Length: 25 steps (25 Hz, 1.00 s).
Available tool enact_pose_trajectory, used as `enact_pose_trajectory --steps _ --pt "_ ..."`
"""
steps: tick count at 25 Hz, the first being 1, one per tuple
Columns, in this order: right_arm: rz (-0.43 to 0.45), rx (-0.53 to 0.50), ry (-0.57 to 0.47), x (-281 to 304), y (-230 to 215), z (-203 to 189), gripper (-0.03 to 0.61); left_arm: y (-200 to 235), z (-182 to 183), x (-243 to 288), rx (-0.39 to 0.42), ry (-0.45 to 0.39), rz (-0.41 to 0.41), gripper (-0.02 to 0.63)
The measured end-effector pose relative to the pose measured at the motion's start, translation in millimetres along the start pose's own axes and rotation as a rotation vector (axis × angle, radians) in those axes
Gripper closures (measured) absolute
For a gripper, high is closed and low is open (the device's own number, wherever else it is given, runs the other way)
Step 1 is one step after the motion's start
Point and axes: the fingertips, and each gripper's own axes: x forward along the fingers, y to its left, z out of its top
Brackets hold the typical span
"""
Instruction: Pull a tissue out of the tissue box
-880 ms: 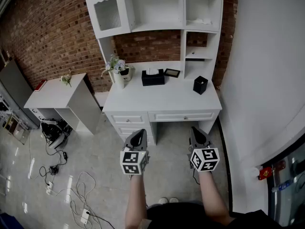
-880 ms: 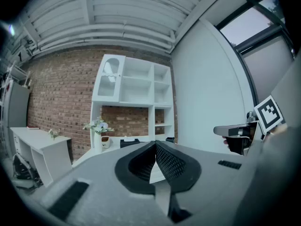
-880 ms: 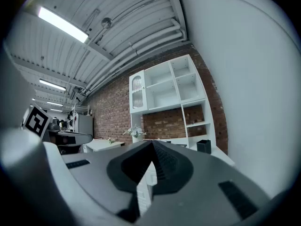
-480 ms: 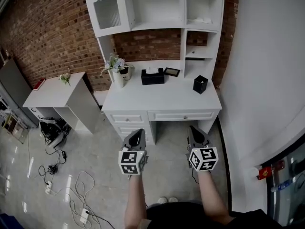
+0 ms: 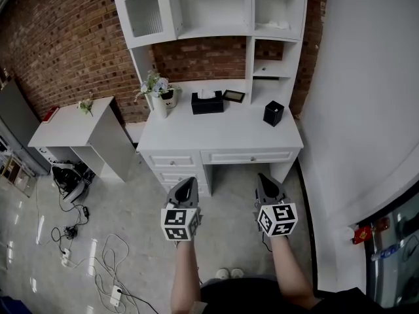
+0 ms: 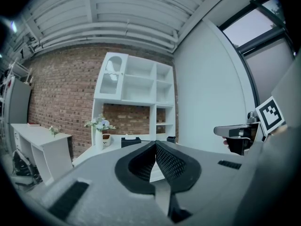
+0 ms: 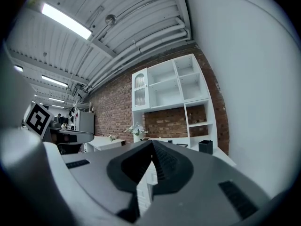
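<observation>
Left claw (image 5: 189, 181): was held shut on nothing, over open floor (image 5: 131, 221), well short of the front edge of the tabletop (image 5: 222, 136).
Tissue box (image 5: 207, 103): was set at the tabletop's back, between flower vase (image 5: 159, 102) and black holder (image 5: 273, 113).
Right claw (image 5: 264, 177): was closed, nothing gripped, beside the white wall (image 5: 366, 110).

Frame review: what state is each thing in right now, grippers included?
left gripper: shut, empty, short of the desk.
right gripper: shut, empty.
tissue box: on the desk, untouched, a tissue sticking up from its top.
drawers: closed.
cabinet door: closed.
vase: upright.
</observation>
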Motion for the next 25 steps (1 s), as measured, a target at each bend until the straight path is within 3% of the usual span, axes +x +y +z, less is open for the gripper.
enact_pose_trajectory --steps 5,14,25 --pt "0.006 0.003 0.008 0 5 -5 0.581 3 -2 -2 0.000 0.000 -0.007 0.604" --pt "0.076 0.055 0.001 6 23 -8 0.422 19 -8 -11 -0.019 0.005 0.005 0.604" --pt "0.062 0.059 -0.030 10 39 1 0.353 43 2 -20 -0.015 -0.035 -0.011 0.604"
